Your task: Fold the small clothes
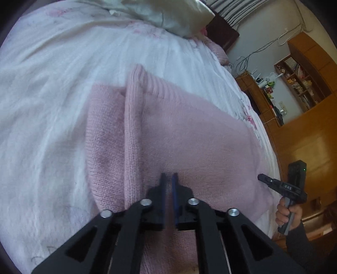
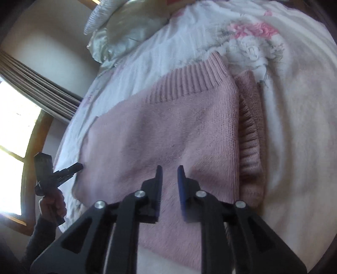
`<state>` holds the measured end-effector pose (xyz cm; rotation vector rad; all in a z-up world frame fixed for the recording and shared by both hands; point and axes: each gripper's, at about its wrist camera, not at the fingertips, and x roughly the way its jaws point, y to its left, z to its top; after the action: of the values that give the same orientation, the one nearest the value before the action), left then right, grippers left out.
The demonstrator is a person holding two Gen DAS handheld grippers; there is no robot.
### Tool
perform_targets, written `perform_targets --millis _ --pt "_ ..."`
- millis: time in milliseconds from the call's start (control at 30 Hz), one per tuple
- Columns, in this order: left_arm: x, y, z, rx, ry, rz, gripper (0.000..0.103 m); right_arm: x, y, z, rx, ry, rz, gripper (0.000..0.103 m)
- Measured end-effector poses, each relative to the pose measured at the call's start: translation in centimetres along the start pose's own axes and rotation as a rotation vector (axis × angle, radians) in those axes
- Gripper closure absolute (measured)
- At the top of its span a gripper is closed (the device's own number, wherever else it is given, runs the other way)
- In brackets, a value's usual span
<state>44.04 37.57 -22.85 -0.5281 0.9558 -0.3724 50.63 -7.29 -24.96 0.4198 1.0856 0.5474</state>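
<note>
A pink knit sweater (image 1: pixel 189 134) lies folded on the white bed, its ribbed hem (image 2: pixel 185 84) toward the pillows and a sleeve folded lengthwise over the body (image 1: pixel 133 126). My left gripper (image 1: pixel 169 179) hovers over the sweater's near part, fingers almost together with nothing between them; it also shows at the sweater's left edge (image 2: pixel 79 166). My right gripper (image 2: pixel 169 170) hangs over the sweater's middle, fingers a little apart and empty. In the left wrist view the right gripper (image 1: pixel 261 177) sits by the sweater's right edge, held by a hand (image 1: pixel 286 212).
The white bedspread (image 1: pixel 52 105) with a pink flower print (image 2: pixel 252 31) surrounds the sweater. Pale pillows (image 1: pixel 168 14) lie at the head. Wooden shelves and a cabinet (image 1: pixel 301 84) stand past the bed's right edge. A window with a curtain (image 2: pixel 19 126) is on the other side.
</note>
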Motion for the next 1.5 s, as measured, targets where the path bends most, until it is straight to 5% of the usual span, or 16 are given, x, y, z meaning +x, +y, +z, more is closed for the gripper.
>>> perform_targets --millis 100,167,233,367,400,533,633,733,767,1000,1500 --pt "-2.3 -2.2 -3.2 0.074 0.019 -0.122 0.080 -2.7 0.5 -3.2 -0.036 -0.007 0.021 0.084" --pt "-1.4 -2.1 -5.8 0.099 0.069 -0.073 0.077 -2.4 -1.1 -5.3 -0.010 0.021 -0.001 0.084" --pt "0.8 -0.4 -7.3 0.059 0.120 -0.006 0.079 -1.3 -3.7 -6.6 0.027 0.040 -0.056 0.103" --pt "1.4 1.9 -7.7 -0.037 0.117 -0.028 0.092 -2.1 -6.4 -6.4 0.126 -0.007 -0.037 0.103" --pt "0.8 1.8 -7.4 -0.043 0.118 -0.028 0.089 -2.9 -6.4 -6.3 0.133 -0.023 -0.044 0.103" --pt "-3.9 1.2 -6.0 -0.042 0.076 -0.069 0.045 -7.3 -5.1 -6.7 0.090 -0.086 -0.126 0.082" --pt "-7.8 2.5 -3.9 -0.072 0.024 -0.052 0.034 -9.6 -0.2 -7.6 -0.066 -0.116 -0.184 0.077" --pt "-9.2 4.6 -1.4 -0.149 0.026 -0.008 0.031 -8.8 7.1 -10.2 -0.343 -0.109 -0.316 0.044" --pt "-8.9 5.4 -0.7 -0.183 0.046 -0.014 0.030 -7.9 9.3 -11.6 -0.433 -0.105 -0.357 0.040" --pt "-4.0 9.3 3.6 -0.347 0.100 -0.078 0.030 0.6 20.3 -18.6 -0.826 -0.091 -0.471 0.039" --pt "6.4 10.7 9.4 -0.307 0.184 -0.254 0.030 15.2 26.3 -19.8 -1.253 -0.148 -0.707 0.036"
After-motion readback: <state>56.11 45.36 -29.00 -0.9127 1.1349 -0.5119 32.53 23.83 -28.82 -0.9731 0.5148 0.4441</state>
